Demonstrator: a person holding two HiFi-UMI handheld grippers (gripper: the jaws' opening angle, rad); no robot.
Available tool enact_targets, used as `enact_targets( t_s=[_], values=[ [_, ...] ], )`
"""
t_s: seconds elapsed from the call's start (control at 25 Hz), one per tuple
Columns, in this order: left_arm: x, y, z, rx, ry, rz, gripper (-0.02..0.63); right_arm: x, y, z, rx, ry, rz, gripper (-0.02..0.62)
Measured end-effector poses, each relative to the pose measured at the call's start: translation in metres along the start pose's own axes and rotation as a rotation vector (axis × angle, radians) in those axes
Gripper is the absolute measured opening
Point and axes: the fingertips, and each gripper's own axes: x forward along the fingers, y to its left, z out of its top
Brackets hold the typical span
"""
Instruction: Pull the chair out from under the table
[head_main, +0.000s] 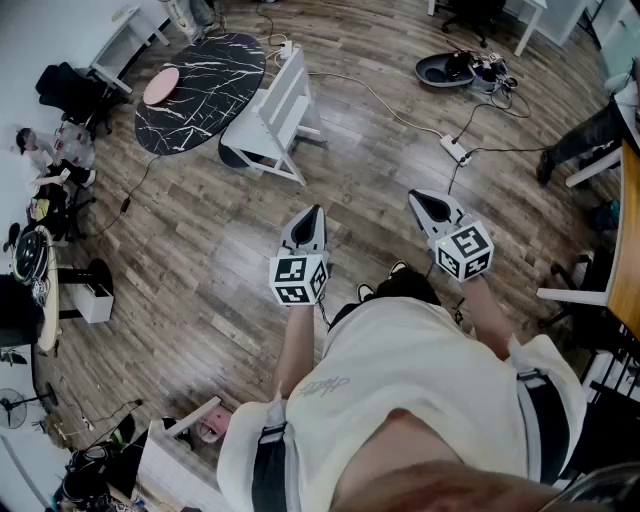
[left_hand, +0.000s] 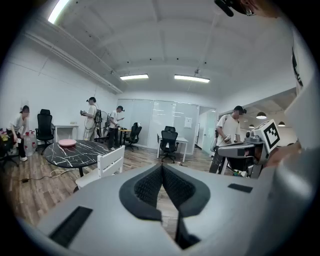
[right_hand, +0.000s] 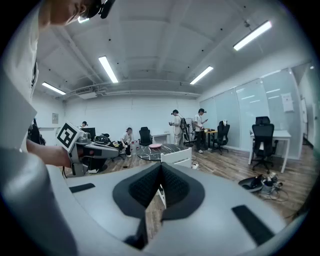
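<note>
A white slatted chair (head_main: 270, 120) stands with its seat tucked against the edge of an oval black marble table (head_main: 200, 90) at the upper left. A pink plate (head_main: 160, 86) lies on the table. My left gripper (head_main: 317, 212) and right gripper (head_main: 421, 200) hover side by side over the wood floor, well short of the chair, both shut and empty. In the left gripper view the chair (left_hand: 103, 166) and table (left_hand: 75, 151) lie ahead to the left of the shut left gripper (left_hand: 162, 168). The right gripper view shows the chair (right_hand: 176, 157) just beyond the shut right gripper (right_hand: 161, 167).
A power strip (head_main: 455, 150) with cables lies on the floor ahead right, beyond it a dark tray of gear (head_main: 455, 68). A wooden desk edge (head_main: 628, 250) is at the right. Several people (left_hand: 91, 117) and office chairs (left_hand: 168, 142) stand at the far end.
</note>
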Motion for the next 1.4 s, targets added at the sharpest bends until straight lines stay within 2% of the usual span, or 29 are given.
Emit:
enact_targets(
  t_s=[0.4, 0.6, 0.8, 0.88, 0.92, 1.08, 1.4],
  values=[
    [0.009, -0.004, 0.004, 0.012, 0.007, -0.013, 0.018, -0.004, -0.006, -0.002, 0.007, -0.005, -0.007, 0.005],
    [0.018, -0.011, -0.003, 0.017, 0.026, -0.018, 0.020, -0.006, -0.012, -0.006, -0.041, 0.002, -0.019, 0.006],
    [0.031, -0.016, -0.002, 0.035, 0.034, -0.013, 0.020, -0.004, -0.029, -0.005, -0.039, -0.004, -0.038, 0.006],
    [0.035, -0.018, 0.003, 0.051, 0.031, -0.015, 0.025, -0.004, -0.034, 0.000, -0.052, -0.014, -0.044, 0.059],
    [0.037, -0.019, 0.006, 0.056, 0.033, -0.019, 0.041, -0.005, -0.036, 0.004, -0.063, -0.017, -0.045, 0.113],
    [0.052, -0.025, 0.017, 0.055, 0.032, -0.056, 0.147, -0.001, -0.049, 0.017, -0.086, -0.022, -0.044, 0.133],
    [0.085, -0.047, 0.024, 0.085, 0.049, -0.093, 0.149, -0.007, -0.079, 0.010, -0.047, -0.039, -0.047, 0.125]
  ],
)
